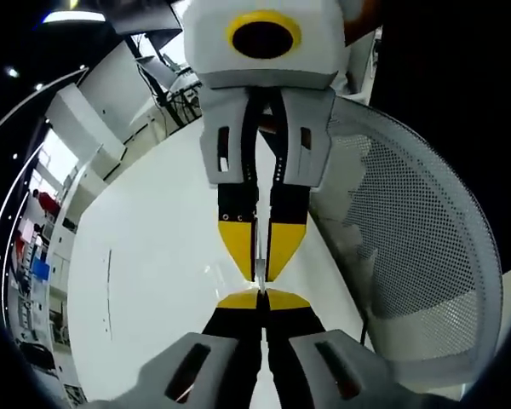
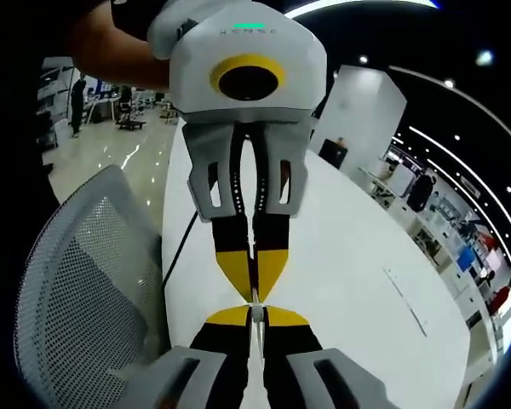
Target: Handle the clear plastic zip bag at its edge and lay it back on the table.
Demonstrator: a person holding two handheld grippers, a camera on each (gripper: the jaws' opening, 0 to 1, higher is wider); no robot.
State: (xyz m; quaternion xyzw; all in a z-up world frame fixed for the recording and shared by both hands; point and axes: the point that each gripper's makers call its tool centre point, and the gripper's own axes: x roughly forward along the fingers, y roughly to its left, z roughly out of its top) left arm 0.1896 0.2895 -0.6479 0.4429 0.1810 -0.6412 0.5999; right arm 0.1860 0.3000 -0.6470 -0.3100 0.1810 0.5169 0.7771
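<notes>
Left gripper view: the left gripper, grey-bodied with yellow and black jaws, rises from the bottom with its jaws drawn together on a thin edge of the clear plastic zip bag. The right gripper faces it tip to tip from the far side, jaws likewise pressed narrow on that edge. The bag shows only as a pale upright sliver between the yellow tips, held above the long white table; its long axis and pointing direction cannot be told. A grey mesh office chair stands just beside the table's right edge.

Right gripper view: the mesh chair sits at the left, beside the table. The right gripper and the left gripper meet at centre, both clamped on the bag's edge. A person's arm holds the left gripper.
</notes>
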